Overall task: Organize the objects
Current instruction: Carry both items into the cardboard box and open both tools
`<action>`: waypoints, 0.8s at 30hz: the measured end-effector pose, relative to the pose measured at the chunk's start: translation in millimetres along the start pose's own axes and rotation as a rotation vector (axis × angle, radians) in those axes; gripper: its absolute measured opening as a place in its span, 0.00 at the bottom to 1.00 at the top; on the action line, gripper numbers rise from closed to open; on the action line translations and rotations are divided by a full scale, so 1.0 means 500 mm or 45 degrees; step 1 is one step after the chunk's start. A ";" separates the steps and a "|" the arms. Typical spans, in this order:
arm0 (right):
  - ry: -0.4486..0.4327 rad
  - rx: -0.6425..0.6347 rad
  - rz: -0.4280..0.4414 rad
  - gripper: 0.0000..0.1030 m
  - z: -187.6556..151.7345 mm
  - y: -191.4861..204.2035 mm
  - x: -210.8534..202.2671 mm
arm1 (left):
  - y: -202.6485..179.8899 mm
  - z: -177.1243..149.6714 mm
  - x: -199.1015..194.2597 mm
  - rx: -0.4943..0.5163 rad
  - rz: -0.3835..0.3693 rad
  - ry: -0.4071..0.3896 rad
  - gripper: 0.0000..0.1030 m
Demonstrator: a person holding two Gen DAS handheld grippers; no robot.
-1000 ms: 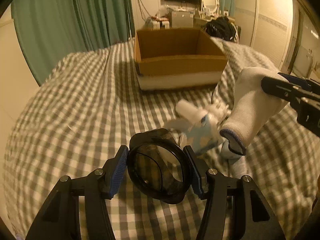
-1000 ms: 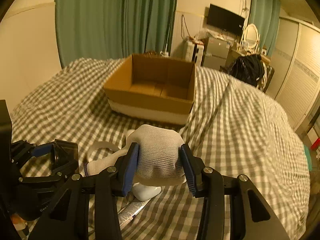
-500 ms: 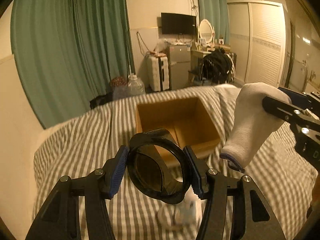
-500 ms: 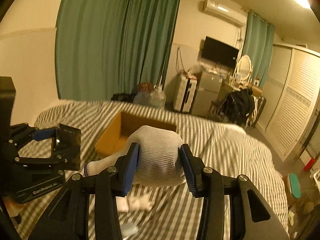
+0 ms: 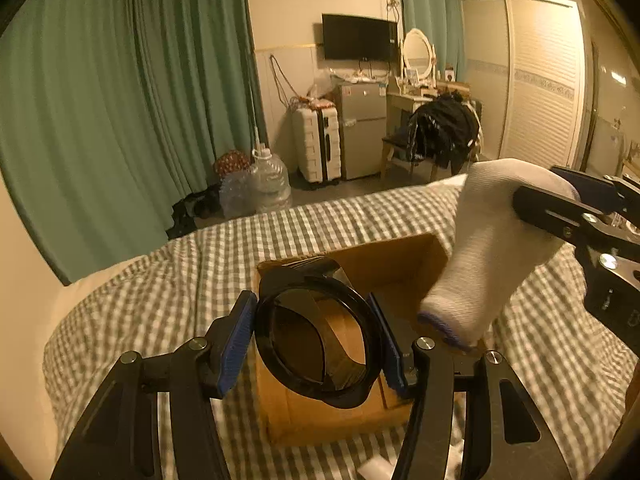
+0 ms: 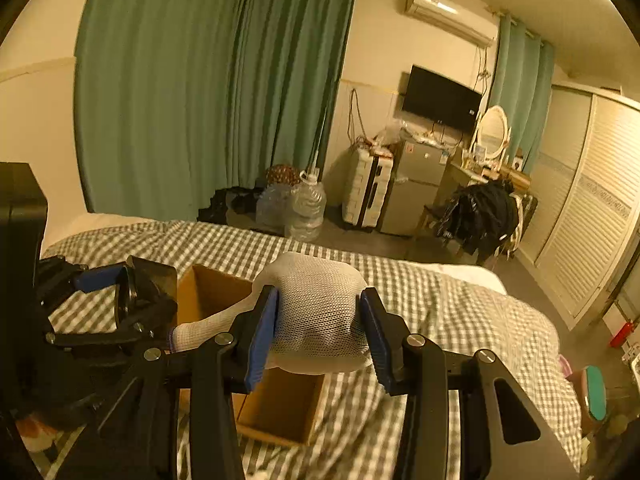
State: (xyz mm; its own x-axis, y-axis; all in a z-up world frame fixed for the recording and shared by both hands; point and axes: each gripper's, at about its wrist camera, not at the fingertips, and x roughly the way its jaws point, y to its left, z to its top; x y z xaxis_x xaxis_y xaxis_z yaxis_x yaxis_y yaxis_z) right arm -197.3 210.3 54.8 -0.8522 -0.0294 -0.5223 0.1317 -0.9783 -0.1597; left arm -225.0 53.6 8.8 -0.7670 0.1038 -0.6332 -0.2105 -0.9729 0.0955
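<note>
Cardboard box (image 5: 400, 264) sits open-topped on the grey-and-white checked bedspread (image 5: 160, 280), directly below and beyond both my grippers. My left gripper (image 5: 316, 344) is clamped on a black round ring-shaped object (image 5: 312, 340), blue pads pressed to either side of it, held above the near left part of the box. My right gripper (image 6: 320, 332) is closed on a white knitted sock (image 6: 320, 312); its blue-trimmed cuff hangs toward the left, over the box opening. Bedspread fills the near and middle ground. Far side: green curtains (image 6: 200, 80) on the left, clear water jugs (image 6: 306, 208) on the floor, a white suitcase (image 6: 366, 192) beside a small fridge (image 6: 416, 184). Wall-mounted TV (image 6: 440, 98) above them, air conditioner (image 6: 448, 16) higher. Far right: oval mirror (image 6: 492, 132), dark clothes on a chair (image 6: 484, 212), louvred wardrobe doors (image 6: 588, 208).
</note>
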 end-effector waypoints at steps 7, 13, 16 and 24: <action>0.123 -0.007 0.021 0.40 -0.040 0.002 0.163 | 0.002 -0.028 0.144 0.031 -0.010 0.098 0.56; 0.166 -0.031 0.031 0.42 -0.084 0.016 0.234 | -0.021 -0.057 0.199 0.083 -0.033 0.131 0.56; 0.149 -0.025 0.059 0.47 -0.092 0.024 0.225 | -0.031 -0.066 0.197 0.120 -0.037 0.132 0.59; -0.026 0.034 0.058 0.77 -0.042 0.008 0.089 | -0.011 -0.053 0.083 0.050 -0.010 0.060 0.93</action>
State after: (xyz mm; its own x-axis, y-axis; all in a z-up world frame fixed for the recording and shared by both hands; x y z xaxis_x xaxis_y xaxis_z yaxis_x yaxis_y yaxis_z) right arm -224.2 209.2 13.0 -0.8560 -0.0780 -0.5110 0.1572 -0.9810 -0.1136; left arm -239.7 58.0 -38.3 -0.7358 0.1006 -0.6697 -0.2405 -0.9633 0.1195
